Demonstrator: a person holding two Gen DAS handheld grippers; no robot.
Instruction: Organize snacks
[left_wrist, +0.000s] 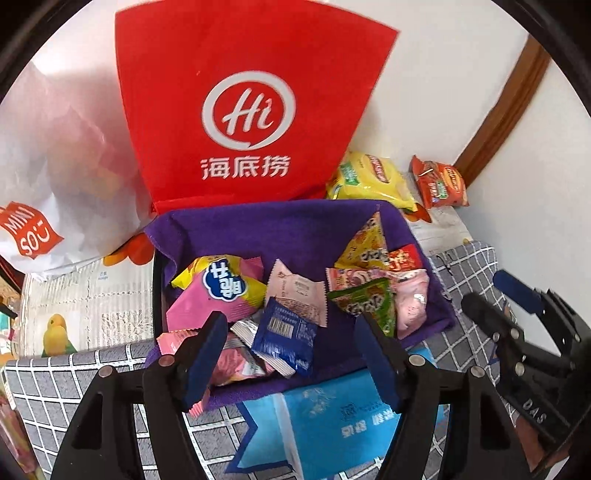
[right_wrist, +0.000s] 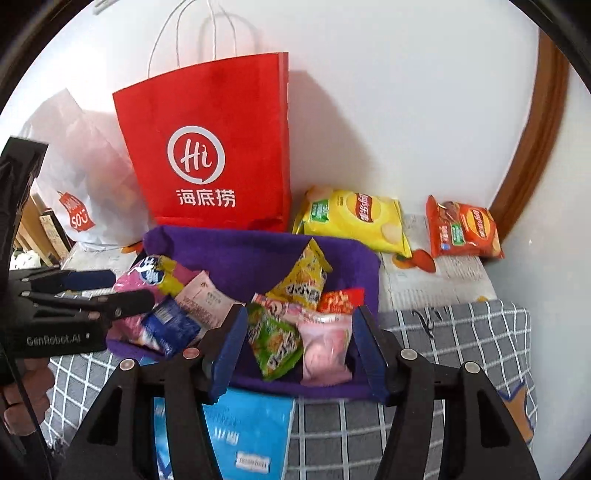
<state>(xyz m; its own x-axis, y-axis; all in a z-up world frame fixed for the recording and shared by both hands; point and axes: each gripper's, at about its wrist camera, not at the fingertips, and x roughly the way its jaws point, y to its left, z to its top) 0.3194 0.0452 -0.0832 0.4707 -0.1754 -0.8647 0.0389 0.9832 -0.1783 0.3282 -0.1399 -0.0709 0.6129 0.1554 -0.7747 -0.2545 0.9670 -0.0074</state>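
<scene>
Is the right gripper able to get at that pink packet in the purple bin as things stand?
Probably yes: the right gripper is open with the pink packet lying on top in the purple bin, right between its fingers, nothing covering it.

Your surface: a table under a grey checked cloth (right_wrist: 443, 332).
On it you have the purple basket (right_wrist: 258, 243), a red paper bag (right_wrist: 221, 110), a white plastic bag (right_wrist: 88, 177), a yellow chip bag (right_wrist: 354, 218), an orange chip bag (right_wrist: 465, 229), and a blue packet (right_wrist: 243, 435) nearest you.
</scene>
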